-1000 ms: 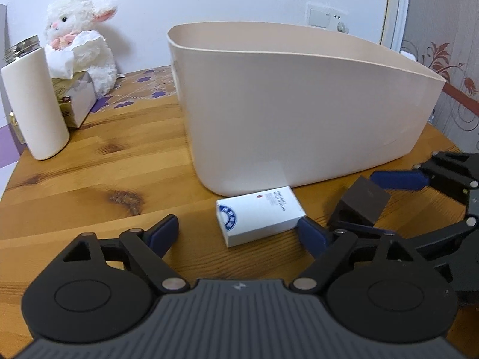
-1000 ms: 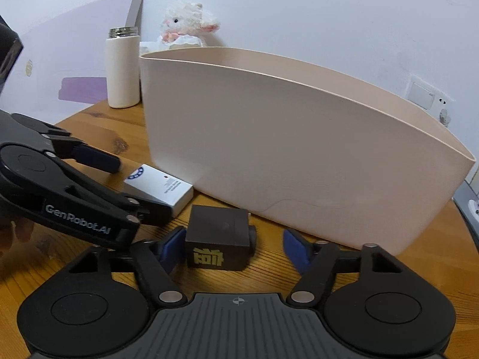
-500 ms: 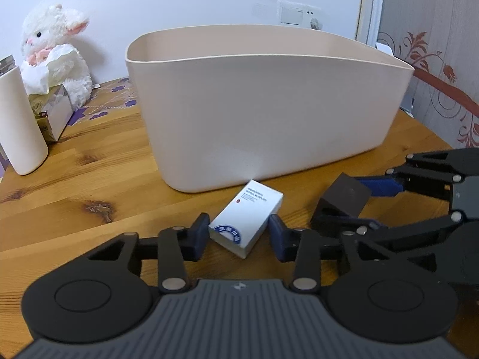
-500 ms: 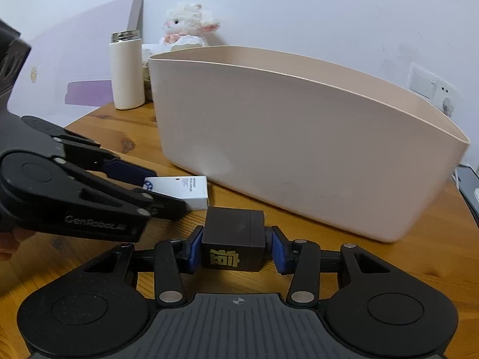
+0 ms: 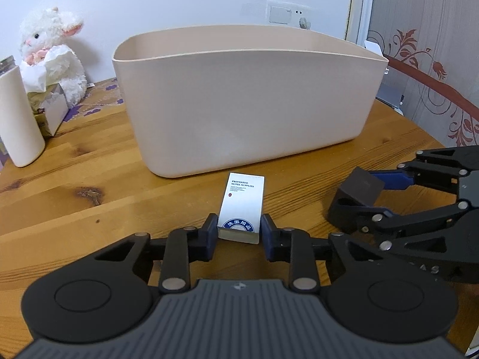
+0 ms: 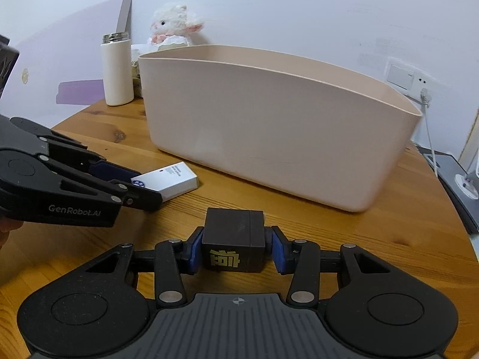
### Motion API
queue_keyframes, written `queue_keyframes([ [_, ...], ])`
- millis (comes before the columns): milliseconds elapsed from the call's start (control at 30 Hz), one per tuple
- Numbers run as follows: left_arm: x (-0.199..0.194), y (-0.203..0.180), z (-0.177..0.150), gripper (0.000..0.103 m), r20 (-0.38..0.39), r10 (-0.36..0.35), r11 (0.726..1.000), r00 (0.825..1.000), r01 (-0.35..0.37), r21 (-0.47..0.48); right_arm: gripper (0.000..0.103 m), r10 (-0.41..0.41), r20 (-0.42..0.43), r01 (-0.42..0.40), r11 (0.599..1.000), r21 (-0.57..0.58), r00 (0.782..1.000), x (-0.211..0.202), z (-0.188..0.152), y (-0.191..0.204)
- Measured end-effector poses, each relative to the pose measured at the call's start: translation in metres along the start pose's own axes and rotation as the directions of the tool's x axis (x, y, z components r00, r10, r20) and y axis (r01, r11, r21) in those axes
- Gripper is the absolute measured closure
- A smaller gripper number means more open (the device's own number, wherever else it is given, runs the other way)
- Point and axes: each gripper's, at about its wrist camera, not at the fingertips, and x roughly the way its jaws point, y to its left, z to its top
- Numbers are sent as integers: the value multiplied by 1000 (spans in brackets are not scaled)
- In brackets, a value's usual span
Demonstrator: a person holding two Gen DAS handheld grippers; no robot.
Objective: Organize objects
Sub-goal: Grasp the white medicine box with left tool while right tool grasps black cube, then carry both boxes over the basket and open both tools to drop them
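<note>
My left gripper (image 5: 239, 232) is shut on the near end of a small white box (image 5: 243, 203) with blue print, held just above the wooden table. It also shows in the right wrist view (image 6: 167, 181). My right gripper (image 6: 233, 246) is shut on a dark brown box (image 6: 233, 243) with a gold character on its front, also seen in the left wrist view (image 5: 357, 193). A large beige bin (image 5: 248, 101) stands open just beyond both boxes; its inside is hidden.
A white bottle (image 5: 18, 119), a tissue box (image 5: 49, 110) and a white plush lamb (image 5: 51, 51) stand at the table's far left. A wall socket with a cable (image 6: 423, 95) is behind the bin. The round wooden table (image 5: 74, 173) ends at the right.
Both grippers closed from open onto their boxes. The white box has turned lengthwise toward the bin, and both views have risen slightly with the boxes held.
</note>
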Motion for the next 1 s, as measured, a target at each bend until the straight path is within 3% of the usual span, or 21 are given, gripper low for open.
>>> queue_keyframes([
  [333,-47,-8,17,71,97,40,999,994,-39,-5,61,-63,90,63,998,6,994,-42,11,-9],
  [600,-86,-5,57,71,226,62,998,972,-64,3,61,-104,205,102,995,22,973,-76,48,-23],
  [833,-88,-1,103,71,287,82,996,955,-87,6,61,-143,278,135,990,48,950,-86,88,-40],
  [1000,-66,2,133,71,270,103,994,957,-110,9,61,-166,298,152,986,69,940,-79,117,-53],
])
